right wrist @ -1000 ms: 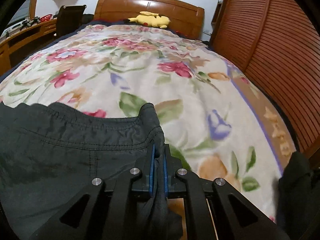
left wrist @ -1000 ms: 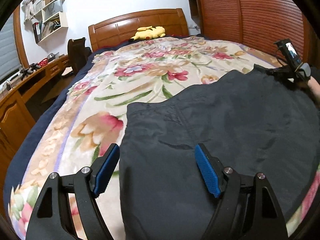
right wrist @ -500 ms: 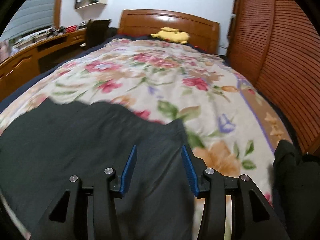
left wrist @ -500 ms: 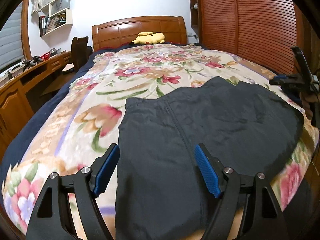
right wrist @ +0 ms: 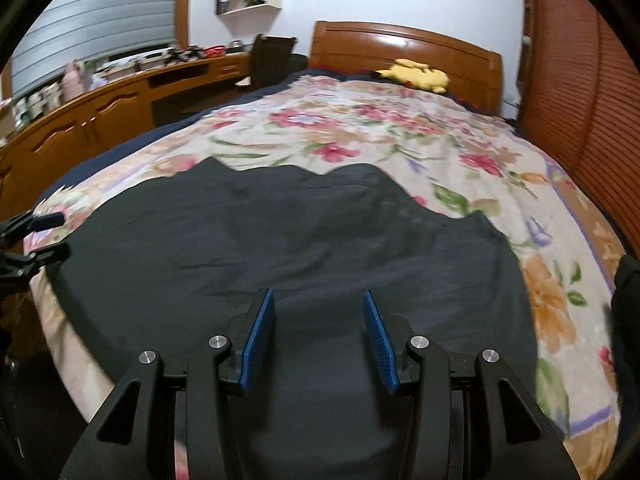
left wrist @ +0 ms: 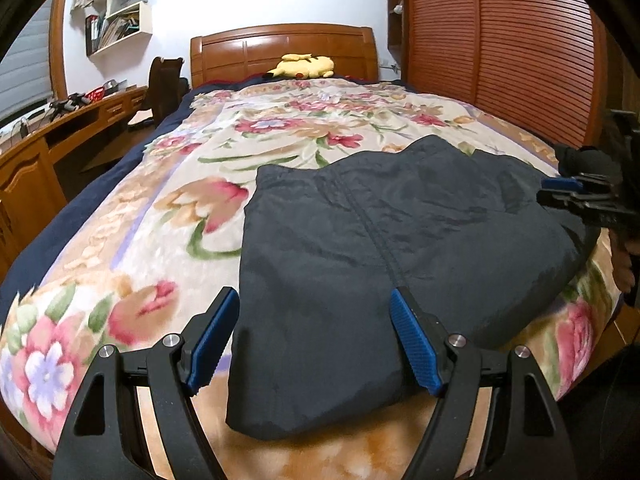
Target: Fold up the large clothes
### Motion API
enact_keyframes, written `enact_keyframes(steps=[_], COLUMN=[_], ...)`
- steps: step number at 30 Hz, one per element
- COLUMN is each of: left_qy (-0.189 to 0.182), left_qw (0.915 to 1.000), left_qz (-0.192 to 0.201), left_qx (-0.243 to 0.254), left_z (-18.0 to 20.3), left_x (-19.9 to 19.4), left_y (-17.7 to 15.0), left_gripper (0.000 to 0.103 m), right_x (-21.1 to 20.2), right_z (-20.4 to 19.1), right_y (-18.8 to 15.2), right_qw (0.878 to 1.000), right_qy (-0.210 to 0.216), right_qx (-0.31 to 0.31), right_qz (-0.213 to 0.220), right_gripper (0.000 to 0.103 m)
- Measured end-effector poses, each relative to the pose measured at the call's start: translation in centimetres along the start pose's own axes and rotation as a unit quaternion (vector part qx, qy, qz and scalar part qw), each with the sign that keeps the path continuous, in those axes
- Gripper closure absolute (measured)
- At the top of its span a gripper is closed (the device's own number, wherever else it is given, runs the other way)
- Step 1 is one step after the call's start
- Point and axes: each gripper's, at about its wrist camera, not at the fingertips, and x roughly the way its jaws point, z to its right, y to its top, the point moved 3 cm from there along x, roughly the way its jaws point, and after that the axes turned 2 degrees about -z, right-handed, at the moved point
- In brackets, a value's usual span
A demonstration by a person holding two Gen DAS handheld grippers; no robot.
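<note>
A large dark grey garment (left wrist: 380,248) lies spread flat near the foot of the bed; it also fills the middle of the right wrist view (right wrist: 280,240). My left gripper (left wrist: 314,320) is open and empty, held just above the garment's near left part. My right gripper (right wrist: 318,320) is open and empty, held above the garment's near right part. The right gripper also shows at the right edge of the left wrist view (left wrist: 576,196), and the left gripper at the left edge of the right wrist view (right wrist: 36,236).
The bed carries a floral blanket (left wrist: 280,128) with a wooden headboard (left wrist: 280,52) and a yellow plush toy (left wrist: 306,66). A wooden desk (left wrist: 48,140) and a chair (left wrist: 164,84) stand left. A slatted wooden wardrobe (left wrist: 500,48) stands right. Another dark cloth (right wrist: 626,292) sits at the right edge.
My right gripper was shut on the garment's corner a second ago; it has let go, opened and pulled back. Both grippers have drawn back toward the foot of the bed.
</note>
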Motion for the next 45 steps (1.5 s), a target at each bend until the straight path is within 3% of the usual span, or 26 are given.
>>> enact_keyframes(steps=[4, 8, 17, 25, 31, 36, 45], left_qy=[-0.005, -0.008, 0.009, 0.019, 0.024, 0.03, 0.029], left_qw=[0.9999, 0.9998, 0.9992, 0.9975, 0.996, 0.9944, 0.9936], left_qz=[-0.004, -0.008, -0.01, -0.03, -0.052, -0.06, -0.059], left_qx=[-0.012, -0.018, -0.036, -0.06, -0.069, -0.081, -0.092], left_z=[-0.2, -0.2, -1.1, -2.4, -2.9, -3.1, -3.2], left_x=[0.1, -0.2, -1.0, -1.6, -1.0, -1.3, -1.3], left_y=[-0.6, -0.9, -1.8, -3.8, -5.4, -5.9, -5.9], left_gripper=[0.025, 0.025, 0.025, 0.024, 0.022, 0.021, 0.021], right_x=[0.1, 1.6, 1.8, 1.7, 2.3, 2.1, -0.5], right_z=[-1.1, -1.4, 0.0, -0.2, -1.0, -0.4, -1.9], right_y=[-0.7, -2.9, -4.5, -4.0, -3.2, -2.8, -2.6], right_qw=[1.0, 0.999, 0.999, 0.999, 0.999, 0.998, 0.999], right_qy=[0.02, 0.012, 0.019, 0.031, 0.018, 0.031, 0.035], right_qx=[-0.011, -0.039, -0.031, -0.004, -0.017, 0.025, 0.005], right_qz=[0.005, -0.035, -0.018, -0.035, -0.046, -0.056, -0.019], right_gripper=[0.055, 0.055, 0.055, 0.055, 0.052, 0.051, 0.051])
